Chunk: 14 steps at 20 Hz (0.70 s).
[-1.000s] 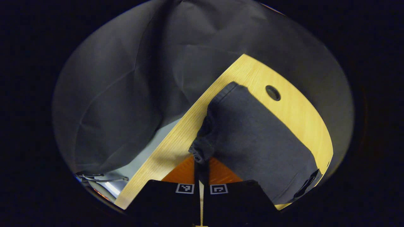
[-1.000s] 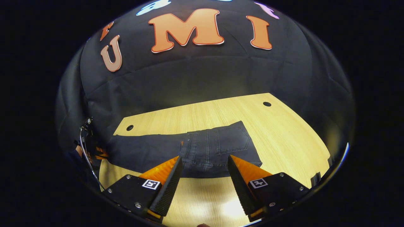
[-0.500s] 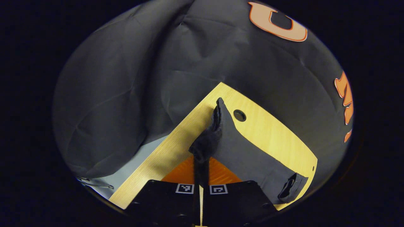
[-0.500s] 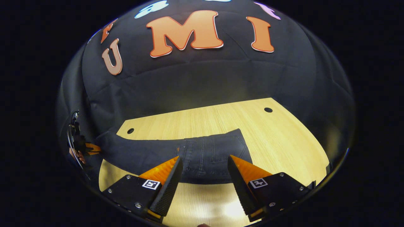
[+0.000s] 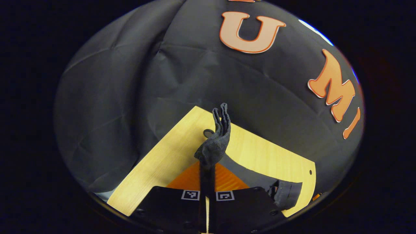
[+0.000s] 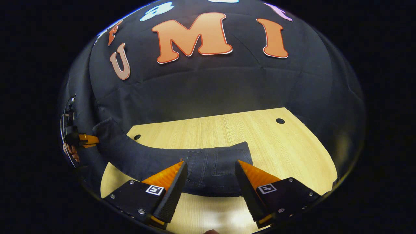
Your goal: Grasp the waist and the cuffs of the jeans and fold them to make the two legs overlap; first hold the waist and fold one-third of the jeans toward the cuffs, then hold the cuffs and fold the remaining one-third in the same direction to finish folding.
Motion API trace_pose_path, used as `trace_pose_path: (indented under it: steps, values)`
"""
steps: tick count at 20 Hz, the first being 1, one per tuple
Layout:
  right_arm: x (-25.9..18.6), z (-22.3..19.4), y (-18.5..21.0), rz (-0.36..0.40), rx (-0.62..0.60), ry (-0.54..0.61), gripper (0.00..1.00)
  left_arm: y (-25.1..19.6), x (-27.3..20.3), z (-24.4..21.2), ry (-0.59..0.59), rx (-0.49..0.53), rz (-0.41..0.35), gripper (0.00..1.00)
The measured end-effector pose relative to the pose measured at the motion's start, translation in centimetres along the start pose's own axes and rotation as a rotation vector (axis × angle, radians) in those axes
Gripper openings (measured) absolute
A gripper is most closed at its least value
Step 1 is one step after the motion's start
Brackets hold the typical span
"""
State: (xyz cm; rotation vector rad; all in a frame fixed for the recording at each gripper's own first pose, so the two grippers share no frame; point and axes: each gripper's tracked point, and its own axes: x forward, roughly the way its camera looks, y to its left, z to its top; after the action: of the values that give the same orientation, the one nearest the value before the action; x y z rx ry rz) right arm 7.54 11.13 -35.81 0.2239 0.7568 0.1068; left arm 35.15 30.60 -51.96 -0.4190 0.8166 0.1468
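Dark jeans (image 6: 214,165) lie on the wooden table (image 6: 227,130), the waist part folded over with a back pocket facing up. One end curves up off the table at the left as a lifted leg (image 6: 118,146). My left gripper (image 5: 207,172) is shut on the bunched cuffs (image 5: 214,143), which stick up above its fingers; the leg (image 5: 256,178) trails down to the right behind them. In the right gripper view the left gripper (image 6: 83,139) shows at far left, held by a hand (image 6: 72,152). My right gripper (image 6: 210,182) hovers open just in front of the folded waist, touching nothing.
The table has small round holes near its back corners (image 6: 280,121) (image 6: 137,137). The black cloth wall rises close behind the table. Bare wood (image 6: 292,152) lies right of the jeans and along the front edge (image 6: 208,217).
My left gripper has lifted the cuffs higher and swung toward the back wall, so the leg now arcs off the table. The right gripper stays open, nearly still.
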Motion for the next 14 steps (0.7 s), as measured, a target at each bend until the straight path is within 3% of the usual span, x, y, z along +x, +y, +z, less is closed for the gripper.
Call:
trace_pose_path:
  steps: [9, 14]
  values:
    - [1.4, 0.3, -3.6, 0.042, -0.016, 0.015, 0.93, -0.2, -2.4, 3.9, -0.025, 0.024, -0.103, 0.04]
    - [2.2, 1.0, -5.8, 0.055, -0.01, 0.011, 0.93, -4.9, -3.3, 2.5, -0.003, 0.046, -0.154, 0.03]
